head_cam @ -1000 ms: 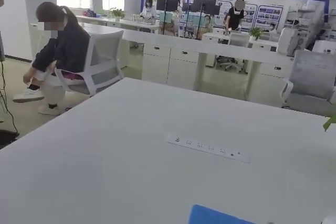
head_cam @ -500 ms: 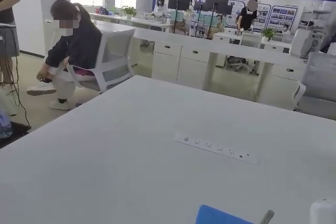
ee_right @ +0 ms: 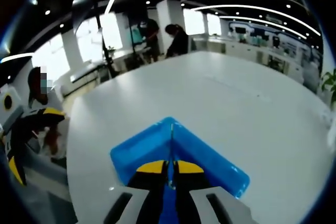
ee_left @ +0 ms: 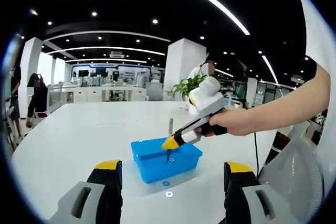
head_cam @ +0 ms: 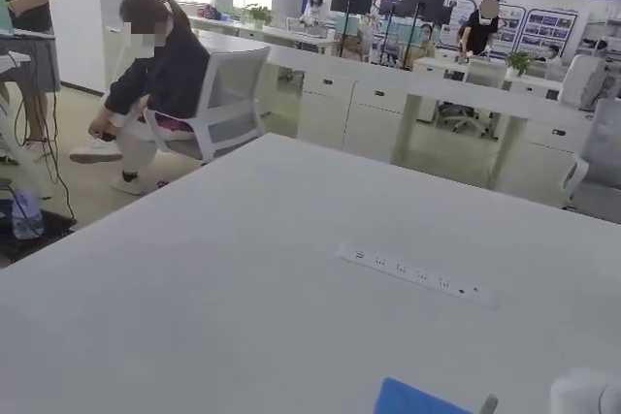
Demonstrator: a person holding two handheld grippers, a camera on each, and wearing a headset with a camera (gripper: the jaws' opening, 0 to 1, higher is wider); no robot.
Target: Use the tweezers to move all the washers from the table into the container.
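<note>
Two washers lie on the white table in my left gripper view, just ahead of my left gripper and between its jaws, which stand wide apart with nothing in them. Just beyond the washers sits the blue container. Above it my right gripper comes in from the right, with the tweezers pointing down into the container.

In my right gripper view, the right gripper has its jaws together, clamped on the tweezers. The container lies directly under and ahead of them.

In my head view, a corner of the container and one end of the tweezers sit at the bottom edge, on the near side of the table.
</note>
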